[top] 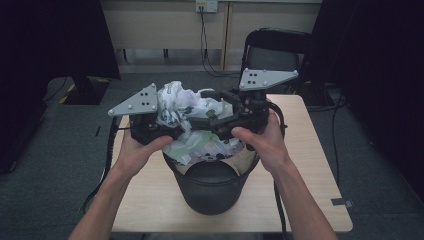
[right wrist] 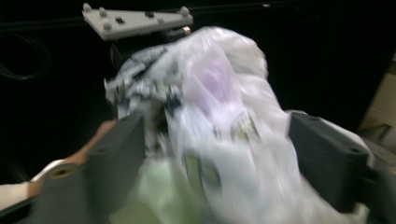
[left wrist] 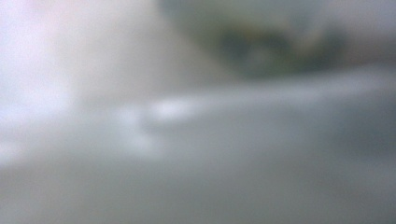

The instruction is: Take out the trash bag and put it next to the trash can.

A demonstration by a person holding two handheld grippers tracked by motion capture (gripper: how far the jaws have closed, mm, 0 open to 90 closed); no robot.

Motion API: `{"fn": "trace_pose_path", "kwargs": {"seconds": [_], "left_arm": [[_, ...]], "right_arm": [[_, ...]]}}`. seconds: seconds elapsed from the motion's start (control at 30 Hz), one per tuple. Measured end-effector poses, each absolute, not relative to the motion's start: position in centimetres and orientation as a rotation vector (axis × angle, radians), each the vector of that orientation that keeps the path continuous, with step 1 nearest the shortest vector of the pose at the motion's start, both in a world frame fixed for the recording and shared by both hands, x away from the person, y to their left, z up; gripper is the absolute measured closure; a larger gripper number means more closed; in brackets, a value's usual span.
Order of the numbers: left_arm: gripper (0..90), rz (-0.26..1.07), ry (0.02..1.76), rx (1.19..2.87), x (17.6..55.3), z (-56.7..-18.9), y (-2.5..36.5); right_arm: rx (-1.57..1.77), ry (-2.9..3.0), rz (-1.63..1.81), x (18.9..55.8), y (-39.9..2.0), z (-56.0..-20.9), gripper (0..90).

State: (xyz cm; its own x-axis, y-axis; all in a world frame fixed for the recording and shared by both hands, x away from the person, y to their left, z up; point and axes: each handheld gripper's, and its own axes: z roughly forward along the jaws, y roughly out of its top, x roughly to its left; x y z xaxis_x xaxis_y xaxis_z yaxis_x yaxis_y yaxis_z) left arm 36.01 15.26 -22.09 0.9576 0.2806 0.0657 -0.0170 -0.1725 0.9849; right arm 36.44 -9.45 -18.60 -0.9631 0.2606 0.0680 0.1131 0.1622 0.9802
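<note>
Step in hand: gathering printed plastic bag (top: 187,112) above black bin (top: 212,187) on worktop (top: 310,165). Left claw (top: 167,127) buried in bag, state unclear. Right claw (right wrist: 215,149) released, straddling bag. Next, likely: clench right claw, lift.

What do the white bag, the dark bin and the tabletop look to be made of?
The crumpled white printed bag looks like thin plastic film: translucent, glossy creases, bunched folds. The round dark bin seems moulded plastic, possibly metal, with a smooth semi-matt wall and soft sheen. The pale rectangular table appears to be wood-look laminate, light grain, matt; real wood cannot be excluded.
</note>
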Motion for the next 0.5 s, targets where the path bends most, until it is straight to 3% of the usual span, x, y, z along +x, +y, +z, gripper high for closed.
{"fn": "trace_pose_path", "kwargs": {"seconds": [0.23,0.4,0.5], "left_arm": [[75.9,0.228,0.218,1.678,36.5,-21.6,15.5],[76.2,0.242,0.22,1.669,36.2,-21.1,15.0],[76.2,0.247,0.215,1.68,36.0,-20.9,14.7]], "right_arm": [[0.38,2.353,1.698,36.4,-9.7,-19.5,14.9],[0.349,2.416,1.723,37.0,-7.6,-20.5,3.4],[0.332,2.456,1.678,37.0,-6.2,-21.1,1.4]]}}
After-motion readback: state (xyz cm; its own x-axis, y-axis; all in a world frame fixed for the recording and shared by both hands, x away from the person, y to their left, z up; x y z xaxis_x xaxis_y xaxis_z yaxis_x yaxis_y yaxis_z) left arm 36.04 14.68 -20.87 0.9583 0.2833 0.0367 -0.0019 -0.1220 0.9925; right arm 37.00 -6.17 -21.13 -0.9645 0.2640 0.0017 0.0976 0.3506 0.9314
